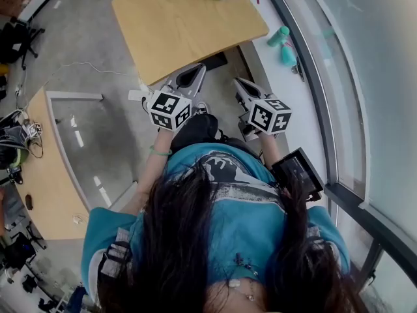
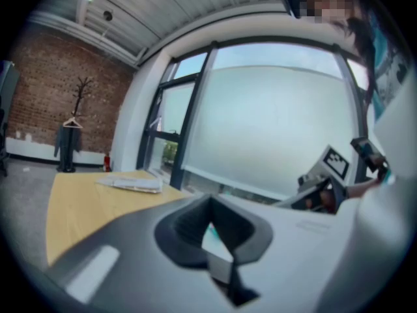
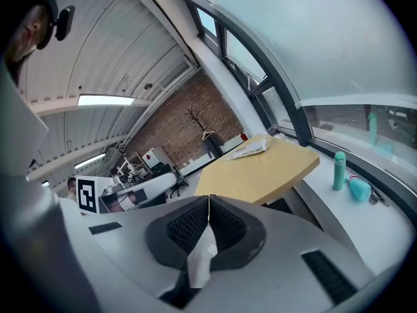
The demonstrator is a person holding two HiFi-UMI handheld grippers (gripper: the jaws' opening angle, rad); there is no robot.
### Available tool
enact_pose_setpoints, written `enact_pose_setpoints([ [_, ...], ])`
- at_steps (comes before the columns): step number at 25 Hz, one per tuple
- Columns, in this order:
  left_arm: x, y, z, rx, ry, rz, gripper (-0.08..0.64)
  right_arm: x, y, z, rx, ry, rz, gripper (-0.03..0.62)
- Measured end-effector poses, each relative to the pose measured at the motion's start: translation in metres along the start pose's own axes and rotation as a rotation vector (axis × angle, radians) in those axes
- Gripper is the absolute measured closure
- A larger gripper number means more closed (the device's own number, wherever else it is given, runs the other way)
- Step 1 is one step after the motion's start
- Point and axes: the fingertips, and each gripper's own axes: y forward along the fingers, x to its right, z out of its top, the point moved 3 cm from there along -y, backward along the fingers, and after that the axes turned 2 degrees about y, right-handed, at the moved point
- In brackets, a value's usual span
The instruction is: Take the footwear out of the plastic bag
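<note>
Head view: left hand-held gripper (image 1: pixel 197 70) points toward 1 o'clock, jaws pressed together, nothing between them. The right hand-held gripper (image 1: pixel 238 83) points toward 11 o'clock, jaws likewise together and empty. Both are held side by side ahead of the torso, with the left forearm (image 1: pixel 151 171) and right forearm (image 1: pixel 269 150) extended forward.

From my remote seat I see: 12 o'clock, a light wooden table (image 1: pixel 189 34); 1 o'clock, a white window ledge (image 1: pixel 290 103) bearing an upright teal bottle (image 3: pixel 339 169); 9 o'clock, a second desk (image 1: pixel 45 181); far off, a coat stand (image 2: pixel 79 100) before a brick wall (image 2: pixel 36 90).
</note>
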Motion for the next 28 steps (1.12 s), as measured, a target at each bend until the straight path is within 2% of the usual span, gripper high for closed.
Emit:
enact_pose_setpoints([
  [4,-0.049,0.020,0.009,-0.007,-0.008,-0.028,0.558,-0.001,0.053,0.018,-0.014,0.007,-0.004,0.577],
  [10,-0.106,0.040,0.015,-0.005,-0.032,-0.056,0.558,0.003,0.101,0.035,-0.028,0.023,-0.059,0.577],
  [14,-0.124,0.049,0.009,-0.008,-0.079,-0.067,0.558,0.009,0.108,0.038,-0.048,0.033,-0.103,0.577],
  [18,-0.123,0.059,0.003,-0.007,-0.110,-0.081,0.558,0.023,0.111,0.043,-0.068,0.046,-0.134,0.577],
  [22,-0.135,0.057,-0.003,-0.010,-0.137,-0.050,0.558,0.025,0.128,0.049,-0.104,0.029,-0.116,0.577],
  [28,-0.165,0.056,0.004,0.015,-0.143,0.049,0.558,0.029,0.160,0.064,-0.144,0.004,-0.055,0.577],
])
